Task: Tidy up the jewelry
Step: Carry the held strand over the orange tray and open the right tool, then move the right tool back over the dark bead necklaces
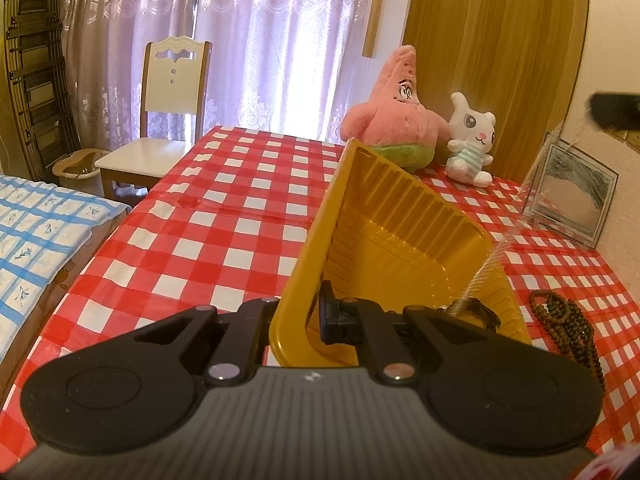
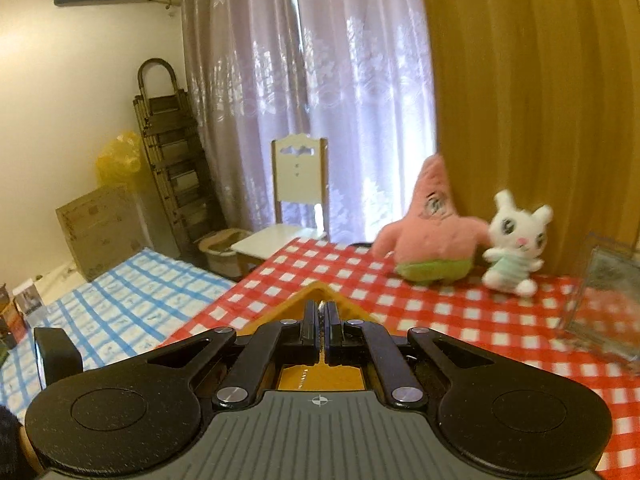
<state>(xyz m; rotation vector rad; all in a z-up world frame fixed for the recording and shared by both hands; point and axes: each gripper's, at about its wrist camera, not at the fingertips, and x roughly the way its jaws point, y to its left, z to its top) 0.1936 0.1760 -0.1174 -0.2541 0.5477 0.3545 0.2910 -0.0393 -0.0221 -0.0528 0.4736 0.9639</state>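
The left claw (image 1: 298,316) clamps the rim of a yellow tray (image 1: 400,224), tipping it up off the checked worktop (image 1: 192,240), seemingly to steady it for loading. A dark bracelet (image 1: 478,308) rests at the tray's low edge; a bead string (image 1: 568,320) lies just beside it on the cloth. The right claw (image 2: 322,328) pinches a thin pale chain (image 2: 321,320) above the tray. Beyond sit two plush toys (image 1: 400,120).

The surface (image 1: 224,240) wears a red and white check pattern. The tray (image 1: 392,224) is yellow, with ribbed walls. The beads (image 1: 568,320) are dark brown. One plush star (image 1: 394,120) is pink with green shorts; the rabbit (image 1: 472,140) is white with pale green stripes.
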